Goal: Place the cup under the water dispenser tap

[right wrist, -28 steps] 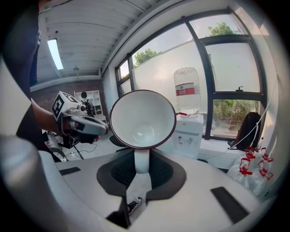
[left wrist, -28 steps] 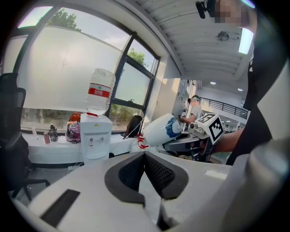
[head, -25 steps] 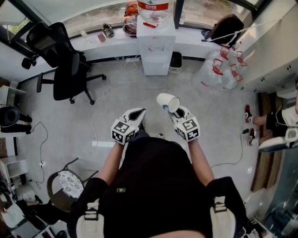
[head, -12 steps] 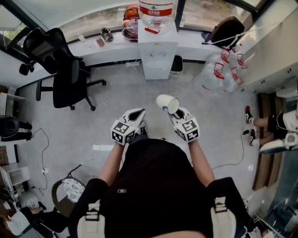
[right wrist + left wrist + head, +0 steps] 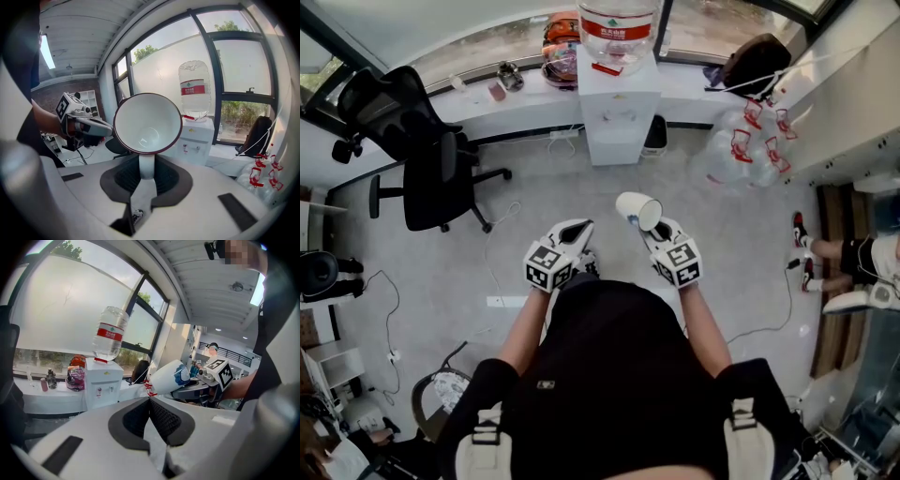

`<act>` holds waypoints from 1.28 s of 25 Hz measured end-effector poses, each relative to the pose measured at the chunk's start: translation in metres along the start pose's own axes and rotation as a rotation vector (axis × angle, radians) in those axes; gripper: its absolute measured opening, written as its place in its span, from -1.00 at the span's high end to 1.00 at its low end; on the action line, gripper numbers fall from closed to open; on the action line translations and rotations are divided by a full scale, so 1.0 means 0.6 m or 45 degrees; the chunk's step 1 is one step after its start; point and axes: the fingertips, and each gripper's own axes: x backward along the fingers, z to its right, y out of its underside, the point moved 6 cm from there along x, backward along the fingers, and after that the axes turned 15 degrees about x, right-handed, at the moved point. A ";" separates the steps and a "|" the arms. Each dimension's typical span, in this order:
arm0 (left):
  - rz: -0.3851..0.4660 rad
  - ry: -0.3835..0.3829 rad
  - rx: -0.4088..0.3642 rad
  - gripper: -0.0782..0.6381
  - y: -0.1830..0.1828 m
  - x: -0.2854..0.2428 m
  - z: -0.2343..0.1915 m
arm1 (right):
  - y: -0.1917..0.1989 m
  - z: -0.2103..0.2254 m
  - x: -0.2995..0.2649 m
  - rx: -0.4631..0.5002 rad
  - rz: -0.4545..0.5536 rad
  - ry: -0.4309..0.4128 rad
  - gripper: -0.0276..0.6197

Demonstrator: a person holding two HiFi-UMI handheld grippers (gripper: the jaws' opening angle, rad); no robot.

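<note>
A white cup [image 5: 638, 208] with a dark rim and a blue mark on its side is held out in the air on its side, mouth turned back toward me. My right gripper [image 5: 637, 221] is shut on the cup's handle [image 5: 146, 165], and the cup [image 5: 147, 123] fills the middle of the right gripper view. The white water dispenser [image 5: 619, 105] with an upturned bottle [image 5: 615, 21] stands ahead against the window counter, well apart from the cup; its taps [image 5: 192, 148] show small. My left gripper [image 5: 577, 231] is shut, with nothing in it, level with the right one. The cup [image 5: 166, 377] shows to its right.
A black office chair [image 5: 427, 159] stands at the left. Empty water bottles [image 5: 745, 141] are piled right of the dispenser, and a dark bin [image 5: 654, 127] sits beside it. Cables run over the grey floor [image 5: 525, 234]. A person's feet [image 5: 806, 253] show at the right.
Both grippers and the cup have moved forward toward the dispenser, which now sits lower and nearer in the head view. The grip on the cup is unchanged.
</note>
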 end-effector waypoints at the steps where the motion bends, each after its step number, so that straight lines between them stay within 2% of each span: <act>1: -0.001 0.002 0.002 0.78 -0.005 -0.001 -0.008 | -0.004 0.003 -0.006 -0.002 -0.002 0.002 0.79; 17: -0.032 0.047 0.014 0.78 -0.058 -0.004 -0.124 | -0.035 0.011 -0.112 -0.032 -0.052 0.043 0.79; 32: -0.011 0.048 0.004 0.78 -0.095 0.015 -0.211 | -0.075 0.008 -0.197 -0.015 -0.043 0.052 0.79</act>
